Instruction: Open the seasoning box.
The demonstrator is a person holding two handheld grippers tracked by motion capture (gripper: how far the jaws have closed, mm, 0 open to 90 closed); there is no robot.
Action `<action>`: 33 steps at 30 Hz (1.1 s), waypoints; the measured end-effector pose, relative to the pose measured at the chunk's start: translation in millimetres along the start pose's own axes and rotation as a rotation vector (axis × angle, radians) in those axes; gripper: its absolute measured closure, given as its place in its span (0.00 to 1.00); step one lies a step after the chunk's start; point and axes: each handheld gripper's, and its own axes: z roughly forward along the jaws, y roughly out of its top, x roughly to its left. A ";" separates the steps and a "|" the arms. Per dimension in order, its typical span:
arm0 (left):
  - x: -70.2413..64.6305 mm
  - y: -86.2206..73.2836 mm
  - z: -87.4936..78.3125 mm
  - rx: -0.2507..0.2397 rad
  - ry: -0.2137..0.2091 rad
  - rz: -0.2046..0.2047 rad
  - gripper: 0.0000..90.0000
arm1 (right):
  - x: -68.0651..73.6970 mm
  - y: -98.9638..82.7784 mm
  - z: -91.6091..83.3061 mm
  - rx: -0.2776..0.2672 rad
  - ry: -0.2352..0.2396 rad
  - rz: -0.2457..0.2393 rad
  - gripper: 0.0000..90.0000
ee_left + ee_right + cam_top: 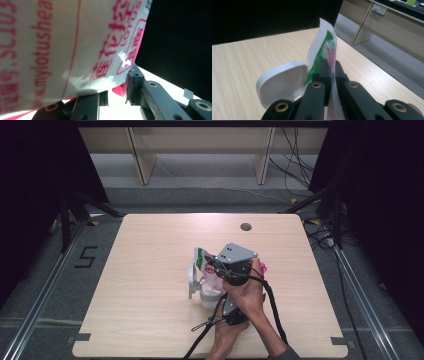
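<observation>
While both hands are crowded together near the middle of the pale wooden table (150, 270), a printed plastic packet (210, 265) is held up between the two grippers above a white container (207, 296) whose hinged lid (192, 277) stands open at its left. In the right gripper view, the right gripper (331, 65) is seen with its black jaws pressed tightly together on the thin edge of the packet (322, 42), whose white, green and red film rises upright from between them; the open white lid (282, 82) is seen just beside and below the jaws. In the left gripper view, the left gripper (117, 93) is seen partly spread, with the packet (62, 50), printed in red lettering on white, hanging close in front of the camera and its lower edge lying between the jaws; the right-hand pad (130, 86) is touched by the packet's corner, but whether both pads press on the film cannot be told. In the high view, the right gripper (220, 267), with its grey plate on top, is seen farther up the table than the left gripper (226, 307).
</observation>
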 end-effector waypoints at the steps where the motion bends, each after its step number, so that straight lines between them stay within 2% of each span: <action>1: -1.2 -0.1 -0.9 -0.012 0.028 -0.015 0.83 | 0.7 0.0 -0.3 -0.002 -0.002 0.005 1.00; 2: -2.5 0.1 0.0 -0.029 0.029 -0.033 0.83 | -0.2 0.5 -0.9 -0.005 0.007 0.002 1.00; 4: -2.3 0.4 -1.5 -0.003 0.037 -0.015 0.83 | -1.1 0.8 -1.8 -0.013 0.008 0.006 1.00; 5: -1.5 -0.1 -0.4 -0.004 0.001 -0.013 0.83 | -1.4 0.7 -1.9 -0.005 0.012 0.003 1.00; 6: -0.1 -0.9 -0.8 0.000 -0.002 0.002 0.83 | 1.2 -0.4 -0.7 0.004 0.003 0.020 1.00; 7: -0.2 -0.6 -0.6 -0.004 0.005 -0.003 0.83 | 0.1 0.1 -0.2 0.003 0.010 -0.003 1.00; 10: -0.6 -0.2 -0.3 -0.009 0.002 -0.011 0.83 | 1.2 0.3 -0.7 -0.004 0.007 0.015 1.00; 12: -0.7 -0.5 0.0 -0.006 0.001 -0.010 0.83 | 0.9 -0.1 -0.5 -0.005 0.002 0.014 1.00; 13: -0.6 -0.5 -0.2 -0.005 0.001 -0.007 0.83 | -0.1 -0.2 -0.1 -0.004 0.011 -0.002 1.00; 16: -2.8 -0.3 -0.7 -0.027 0.033 -0.034 0.83 | 0.8 0.5 -1.1 -0.013 0.010 -0.004 1.00; 17: -1.4 -0.1 -0.4 -0.010 0.002 -0.013 0.83 | 0.6 0.8 -1.5 -0.006 0.015 -0.004 1.00; 18: -0.3 -0.1 -1.1 0.004 0.004 0.005 0.83 | 1.0 0.4 -0.5 -0.015 0.004 -0.002 1.00; 19: -1.2 -0.4 -1.7 -0.003 0.034 -0.007 0.83 | 0.5 0.0 -0.8 -0.007 0.005 0.006 1.00; 20: -2.2 -0.6 -0.7 -0.021 0.032 -0.025 0.83 | 0.6 -0.2 -0.9 -0.011 0.004 0.025 1.00; 21: -2.4 -0.6 -0.2 -0.028 0.027 -0.031 0.83 | -0.9 -0.2 -1.6 -0.007 0.012 0.021 1.00; 24: -2.3 0.2 -1.1 -0.009 0.036 -0.022 0.83 | -1.5 0.1 -1.6 -0.016 0.020 0.011 1.00; 25: -1.3 0.6 -0.7 0.003 0.009 -0.009 0.83 | -0.9 0.2 -1.4 -0.012 0.014 0.006 1.00; 26: 0.1 0.3 -0.7 0.004 -0.001 0.003 0.83 | 2.0 -0.1 -1.0 -0.006 0.005 0.023 1.00; 28: -0.9 0.2 -0.2 -0.007 0.005 -0.009 0.83 | 1.1 0.0 -0.8 -0.011 0.004 0.019 1.00; 29: -1.9 0.4 -1.7 0.004 0.034 -0.006 0.83 | 0.6 0.2 -1.9 -0.009 0.007 0.017 1.00; 30: -2.4 0.1 0.2 -0.019 0.007 -0.020 0.83 | 0.6 0.2 -1.9 -0.009 0.007 0.017 1.00; 31: -1.7 0.2 -0.4 -0.006 0.006 -0.007 0.83 | 0.9 0.1 -1.9 -0.010 0.007 0.023 1.00; 32: -2.2 0.2 -2.2 0.001 0.042 -0.009 0.83 | 0.3 0.2 -2.1 -0.006 0.009 0.019 1.00; 33: -2.3 0.2 -1.6 -0.005 0.041 -0.020 0.83 | 0.6 0.0 -1.3 -0.014 0.005 0.024 1.00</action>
